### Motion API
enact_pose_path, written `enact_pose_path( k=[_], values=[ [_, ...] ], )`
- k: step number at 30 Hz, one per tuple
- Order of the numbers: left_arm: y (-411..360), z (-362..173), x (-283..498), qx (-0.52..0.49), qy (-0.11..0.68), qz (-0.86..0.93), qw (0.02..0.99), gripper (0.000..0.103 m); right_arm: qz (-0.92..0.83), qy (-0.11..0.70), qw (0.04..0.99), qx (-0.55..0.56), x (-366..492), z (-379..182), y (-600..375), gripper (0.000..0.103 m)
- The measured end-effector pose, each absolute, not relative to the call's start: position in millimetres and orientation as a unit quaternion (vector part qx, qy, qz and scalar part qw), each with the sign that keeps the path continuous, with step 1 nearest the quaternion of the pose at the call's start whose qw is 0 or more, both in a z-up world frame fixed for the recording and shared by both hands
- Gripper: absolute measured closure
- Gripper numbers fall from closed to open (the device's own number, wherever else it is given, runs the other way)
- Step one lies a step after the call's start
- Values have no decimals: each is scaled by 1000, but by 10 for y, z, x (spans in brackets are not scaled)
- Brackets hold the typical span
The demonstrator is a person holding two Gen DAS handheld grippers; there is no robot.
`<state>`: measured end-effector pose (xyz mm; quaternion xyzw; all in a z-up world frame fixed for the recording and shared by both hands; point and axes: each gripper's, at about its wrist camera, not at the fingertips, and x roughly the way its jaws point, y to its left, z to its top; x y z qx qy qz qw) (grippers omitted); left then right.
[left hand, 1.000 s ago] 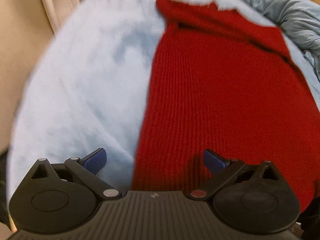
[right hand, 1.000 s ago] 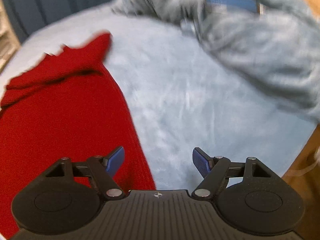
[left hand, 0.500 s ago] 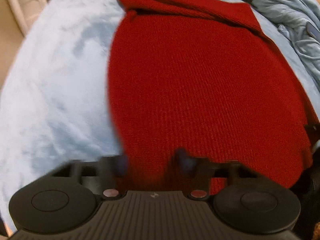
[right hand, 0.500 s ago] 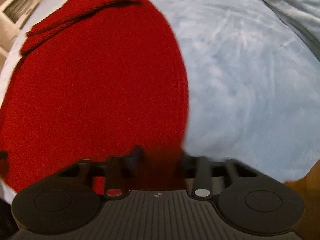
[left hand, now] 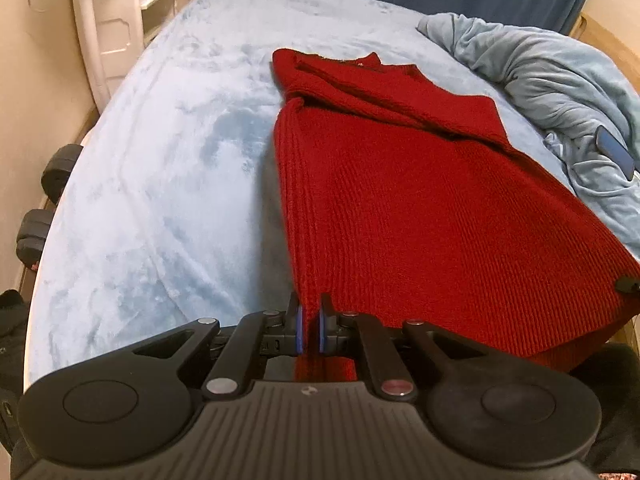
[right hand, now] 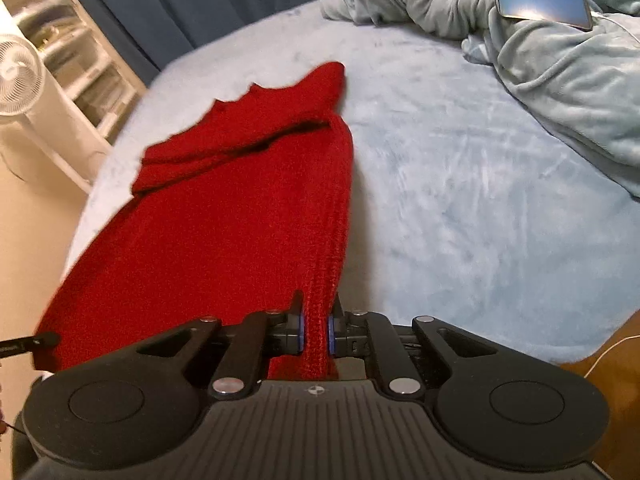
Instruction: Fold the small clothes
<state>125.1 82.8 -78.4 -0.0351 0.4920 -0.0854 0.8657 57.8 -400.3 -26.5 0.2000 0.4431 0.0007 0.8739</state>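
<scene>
Left tongs (left hand: pixel 309 330) clamped on near left corner of red knit garment (left hand: pixel 420 216); right tongs (right hand: pixel 316 334) pinching near right corner. Garment flat on pale blue bed (left hand: pixel 160 184), near hem raised. Advice: lift both corners evenly, carry hem toward far edge, keep tension. Crumpled blanket (right hand: pixel 560 72), phone (right hand: pixel 544 6) right; fan (right hand: pixel 16 74), curtain behind.

The left gripper (left hand: pixel 310 330) is angled steeply downward, its jaws just closed and clamped on red knit. The right gripper (right hand: pixel 316 334) is likewise tilted down and clamped.
</scene>
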Motion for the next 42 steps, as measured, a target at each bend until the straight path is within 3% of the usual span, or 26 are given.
enact_pose_path(
  k=[14,21,29,38,40,41,42],
  values=[
    [1144,-753,217,-59,508,-100,853,96,12,463,856,229,-493,-125,-3933,94],
    [1187,-788,235,-79,528,-93,840,96,2,486,839,245,-533,-154,-3992,94],
    [1138,-425,927,-113,510,-102,847,96,13,484,829,279,153,203,-4141,94],
    [971,-101,3162,-117,441,-47,888,95,14,434,858,276,2278,542,-4355,93],
    [1030,-154,3781,-142,425,12,894,87,-9,429,852,300,2877,392,-4484,89],
    [1084,-181,4016,-141,407,56,901,79,-22,426,849,312,3151,272,-4547,80],
    [1117,-201,4185,-134,395,97,904,46,-43,420,849,317,3331,162,-4599,69]
  ],
)
